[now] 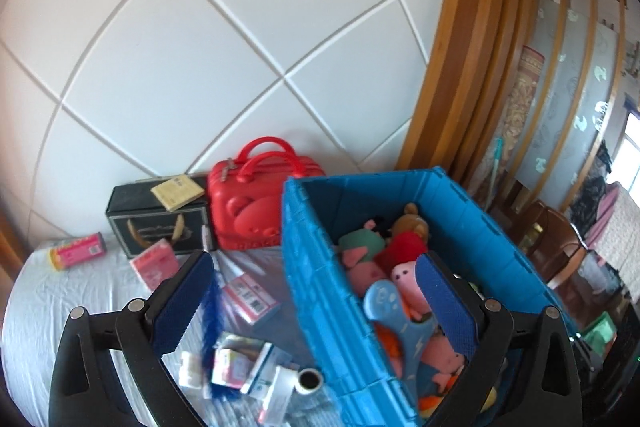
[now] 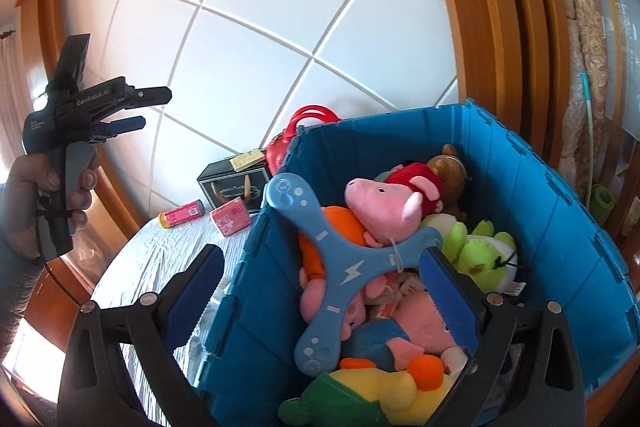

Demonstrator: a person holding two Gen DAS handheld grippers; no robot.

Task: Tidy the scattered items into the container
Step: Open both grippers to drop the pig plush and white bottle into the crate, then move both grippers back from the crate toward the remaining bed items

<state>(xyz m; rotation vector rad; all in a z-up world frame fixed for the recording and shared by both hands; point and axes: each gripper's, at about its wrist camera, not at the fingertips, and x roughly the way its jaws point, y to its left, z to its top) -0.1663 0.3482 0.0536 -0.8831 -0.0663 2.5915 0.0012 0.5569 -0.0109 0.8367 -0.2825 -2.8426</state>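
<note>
Bright daylight from a window [image 1: 632, 147] at right; heavy fisheye bending with dark corners; packets [image 1: 240, 367] low in the left view motion-blurred

Blue crate [image 2: 552, 227] full of plush toys [image 2: 384, 203]

One blue crate [image 2: 540, 195], one blue boomerang [image 2: 340, 267], one red case [image 1: 256, 203], one black box [image 1: 156, 223], two pink packets [image 1: 78, 251] [image 1: 156, 264].
</note>
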